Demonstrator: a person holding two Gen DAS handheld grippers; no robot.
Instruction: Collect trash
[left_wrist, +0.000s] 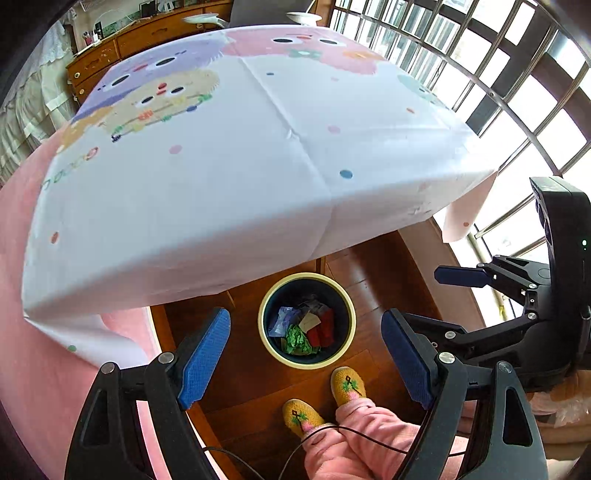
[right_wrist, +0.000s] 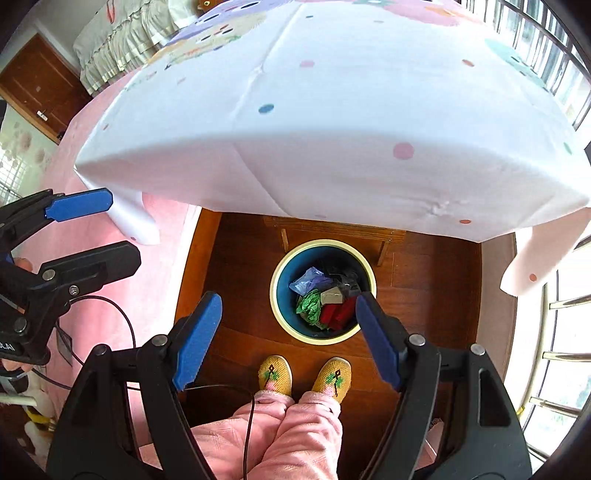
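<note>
both grippers hang above the floor at the near edge of the table (left_wrist: 207, 192), and both are empty. the left gripper (left_wrist: 306, 360) has its blue fingers (left_wrist: 203, 358) spread wide with nothing between them, and the right gripper (right_wrist: 288, 338) is spread just as wide, also holding nothing. in the left wrist view the right gripper shows again at the right edge of the frame, likewise parted.

the trash bin (left_wrist: 271, 349), dark inside with a pale rim, stands on the wooden floor (left_wrist: 369, 266) in the lower centre of both frames, partly tucked under the table's overhang, just ahead of the person's yellow slippers (right_wrist: 275, 374). inside it lies the trash (left_wrist: 304, 326): a green crumpled piece, red pieces, a bluish-purple wrapper and a beige scrap, all below the rim.

the tablecloth (right_wrist: 332, 110) shows only its printed dots and cartoon figures in the part that is visible; no loose litter can be made out on it, nor on the floor around the bin. so by my reading the collecting looks close to finished, and the step in hand is a check or a release over the bin.

to do it well: keep the fingers wide open and centred over the bin's mouth, stay clear of the hanging cloth edge so it isn't snagged, mind the cable (right_wrist: 251, 424) trailing by the legs, and scan the far upper part of the table before calling it done.
</note>
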